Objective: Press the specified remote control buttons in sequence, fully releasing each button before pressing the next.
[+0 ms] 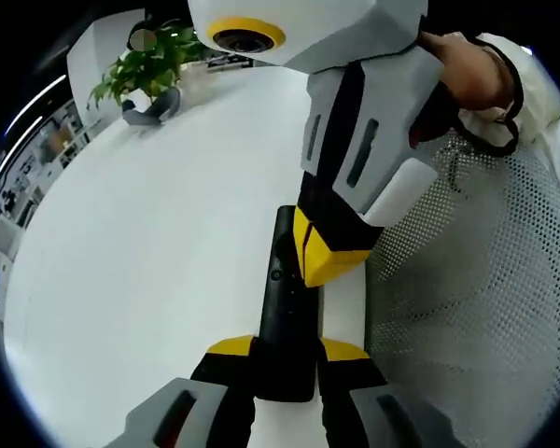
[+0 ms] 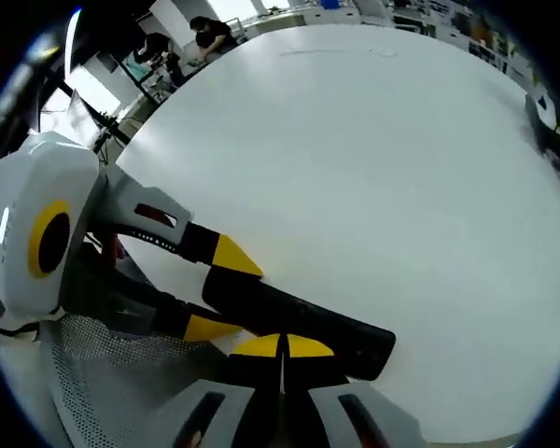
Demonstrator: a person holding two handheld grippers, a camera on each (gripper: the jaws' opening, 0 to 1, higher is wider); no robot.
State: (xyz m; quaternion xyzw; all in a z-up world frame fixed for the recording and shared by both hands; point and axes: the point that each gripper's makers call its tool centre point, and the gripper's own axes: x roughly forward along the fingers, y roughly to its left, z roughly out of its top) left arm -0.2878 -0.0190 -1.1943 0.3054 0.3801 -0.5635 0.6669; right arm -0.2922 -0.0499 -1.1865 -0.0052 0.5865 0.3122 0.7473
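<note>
Remote control (image 1: 285, 308), black, lies on white table (image 1: 149, 261) at the edge; left gripper (image 1: 285, 359) pinches its near end; right gripper (image 2: 282, 347), jaws pressed together, tips on the remote, probably on a button; potted plant (image 1: 149, 70) at 11 o'clock.

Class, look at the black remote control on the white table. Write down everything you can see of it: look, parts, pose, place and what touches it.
The long, slim black plastic remote control looks matte, with one small round button visible on its top face; other buttons cannot be made out. It lies flat near the edge of the white table. The left gripper clamps its near end between yellow-tipped fingers. The right gripper, closed, presses its yellow tips down on the remote's top, partway along.
</note>
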